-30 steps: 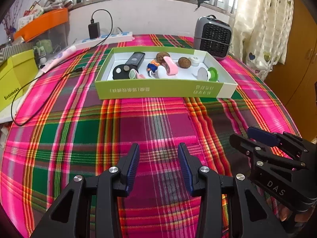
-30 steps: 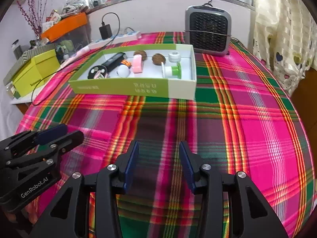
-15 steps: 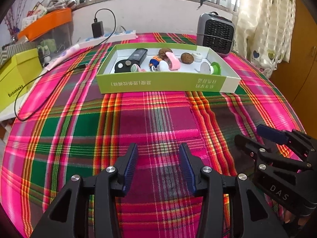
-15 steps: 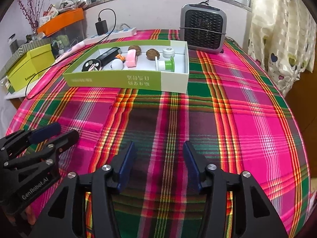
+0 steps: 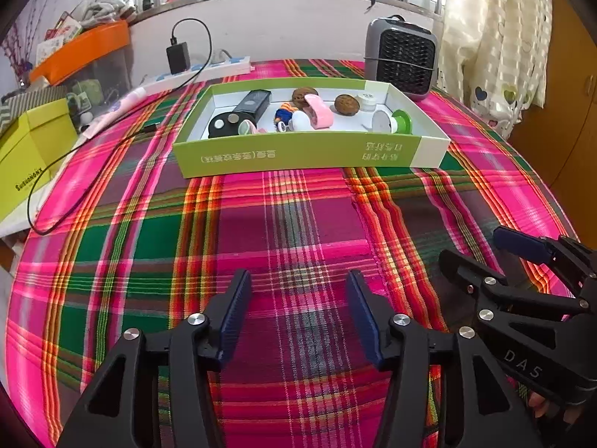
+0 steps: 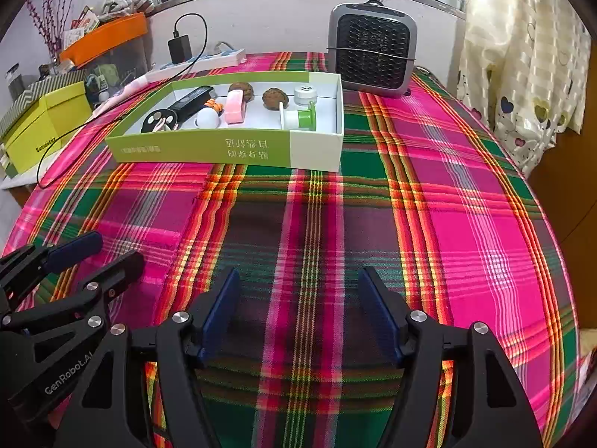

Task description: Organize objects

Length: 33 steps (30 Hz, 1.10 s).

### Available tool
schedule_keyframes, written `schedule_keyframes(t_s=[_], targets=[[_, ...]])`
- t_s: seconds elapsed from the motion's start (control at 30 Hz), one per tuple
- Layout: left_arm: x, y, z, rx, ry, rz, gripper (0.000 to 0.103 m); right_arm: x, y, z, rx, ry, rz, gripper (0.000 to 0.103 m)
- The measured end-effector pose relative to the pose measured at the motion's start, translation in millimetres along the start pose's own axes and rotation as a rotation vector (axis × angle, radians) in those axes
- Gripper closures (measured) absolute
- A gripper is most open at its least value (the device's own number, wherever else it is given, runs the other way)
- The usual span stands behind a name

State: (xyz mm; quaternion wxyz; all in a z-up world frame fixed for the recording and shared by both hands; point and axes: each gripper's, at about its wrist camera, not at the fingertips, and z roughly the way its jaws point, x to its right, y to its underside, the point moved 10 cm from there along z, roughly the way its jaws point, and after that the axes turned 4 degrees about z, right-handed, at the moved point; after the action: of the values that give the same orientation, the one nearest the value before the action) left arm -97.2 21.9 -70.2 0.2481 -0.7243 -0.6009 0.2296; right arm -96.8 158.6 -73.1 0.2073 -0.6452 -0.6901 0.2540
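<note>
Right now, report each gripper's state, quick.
Left gripper: jaws opening, nothing between them, above the plaid cloth.
Right gripper: jaws opening, empty too.

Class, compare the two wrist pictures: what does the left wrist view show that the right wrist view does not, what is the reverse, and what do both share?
Only the left wrist view: the "DAS" marking on the right gripper, seen from the side.

Only the right wrist view: purple flowering twigs, and the "GenRobot.AI" marking on the left gripper.

Both: the green-and-white box of small items, the grey heater, the plaid tablecloth, both grippers with jaws opening and nothing between them.
</note>
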Motion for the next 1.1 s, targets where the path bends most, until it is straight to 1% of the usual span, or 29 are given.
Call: schedule_keyframes(t_s=[0.43, 1.1], targets=[[0.7, -0.3, 0.2, -0.001, -0.002, 0.001, 0.047, -0.2, 0.0, -0.3, -0.001, -0.001, 0.001, 0.036], [1.0, -0.7, 0.1, -0.001, -0.004, -0.004, 0.047, -0.2, -0.1, -0.6, -0.001, -0.001, 0.001, 0.036]])
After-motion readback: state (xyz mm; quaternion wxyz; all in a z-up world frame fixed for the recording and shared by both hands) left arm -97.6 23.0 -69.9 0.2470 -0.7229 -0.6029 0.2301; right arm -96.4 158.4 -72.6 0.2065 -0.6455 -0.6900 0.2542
